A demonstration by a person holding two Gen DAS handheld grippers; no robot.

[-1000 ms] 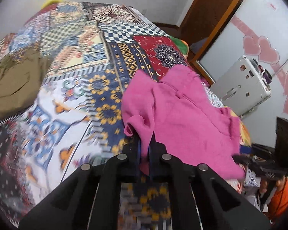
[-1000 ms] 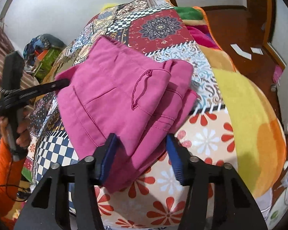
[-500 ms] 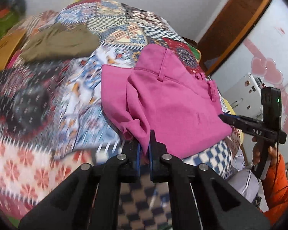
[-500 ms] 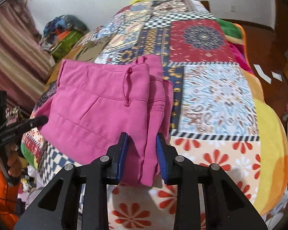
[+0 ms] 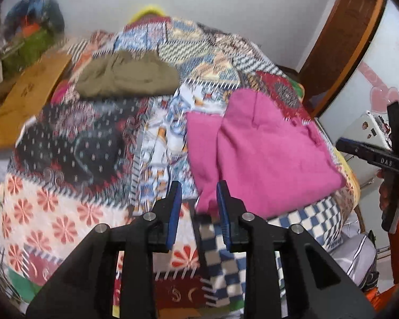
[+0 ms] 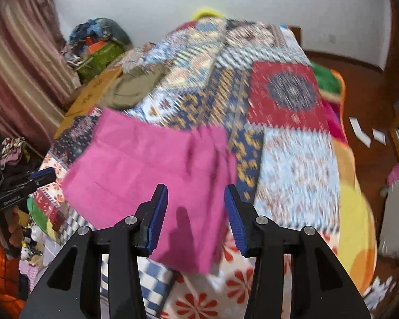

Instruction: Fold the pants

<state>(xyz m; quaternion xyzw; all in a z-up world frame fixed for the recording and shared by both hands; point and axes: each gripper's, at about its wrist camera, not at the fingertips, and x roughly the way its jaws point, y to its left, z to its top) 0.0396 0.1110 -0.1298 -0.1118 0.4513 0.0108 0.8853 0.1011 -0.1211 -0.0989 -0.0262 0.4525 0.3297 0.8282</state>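
Patchwork bedspread (image 5: 98,143) covers the whole bed, many prints, checks + red flowers at the near edge; pink pants (image 5: 263,154) lie folded in a compact stack on it, near the front edge & toward the right side in left-wrist view, flat on the cloth w/ one corner hanging toward the near edge; in right-wrist view same pants (image 6: 151,164) sit straight ahead, lower edge reaching between the fingers; olive-green garment (image 5: 127,77) lies farther back on the bed, well apart from the pants; tan cardboard (image 5: 29,98) at the bed's far-left side next to a green bag (image 5: 26,50); left gripper (image 5: 198,202) w/ jaws apart, nothing held, pants' corner just beyond the blue pads; right gripper (image 6: 196,207) w/ jaws spread wide, pink fabric seen in the gap but not pinched; both views motion-blurred.
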